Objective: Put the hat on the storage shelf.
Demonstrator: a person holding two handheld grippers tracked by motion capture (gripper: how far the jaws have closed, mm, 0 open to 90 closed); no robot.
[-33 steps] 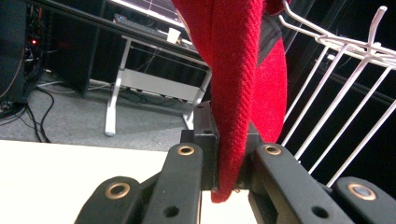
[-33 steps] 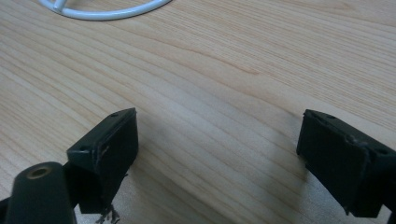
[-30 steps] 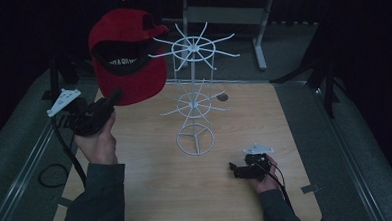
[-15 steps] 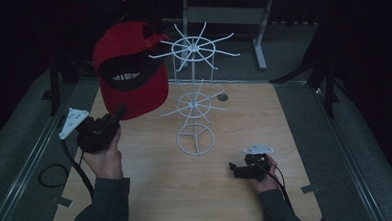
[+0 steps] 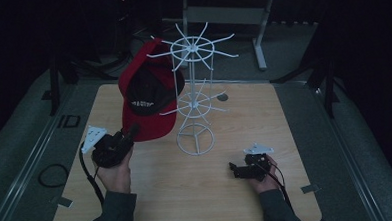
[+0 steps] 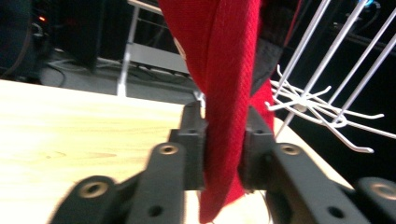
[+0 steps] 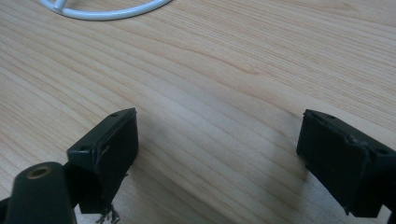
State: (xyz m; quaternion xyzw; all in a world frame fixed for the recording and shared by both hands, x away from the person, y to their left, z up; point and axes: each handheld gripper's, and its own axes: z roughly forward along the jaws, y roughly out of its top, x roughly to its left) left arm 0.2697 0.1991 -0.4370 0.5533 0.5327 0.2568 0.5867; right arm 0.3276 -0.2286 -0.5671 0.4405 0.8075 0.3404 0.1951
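Observation:
A red cap (image 5: 148,100) with a black inside hangs against the left side of the white wire rack (image 5: 195,105), its top up by the rack's upper ring of hooks. My left gripper (image 5: 131,131) is at the cap's lower edge. Its jaws have just been opening. In the left gripper view the red brim (image 6: 224,70) still stands between the jaws of this gripper (image 6: 223,126), and they no longer pinch it. My right gripper (image 5: 234,169) rests on the table, right of the rack's base ring, open with only bare wood between its pads (image 7: 217,140).
The rack's round base (image 7: 102,11) lies just beyond the right gripper's jaws. Wire hooks (image 6: 317,98) stick out close to the cap's right. The wooden table (image 5: 285,136) is ringed by grey padding, and a metal stand (image 5: 220,14) is behind it.
The left hand has come down and to the right with the cap, from high at the left to the rack's side. The right hand has not moved.

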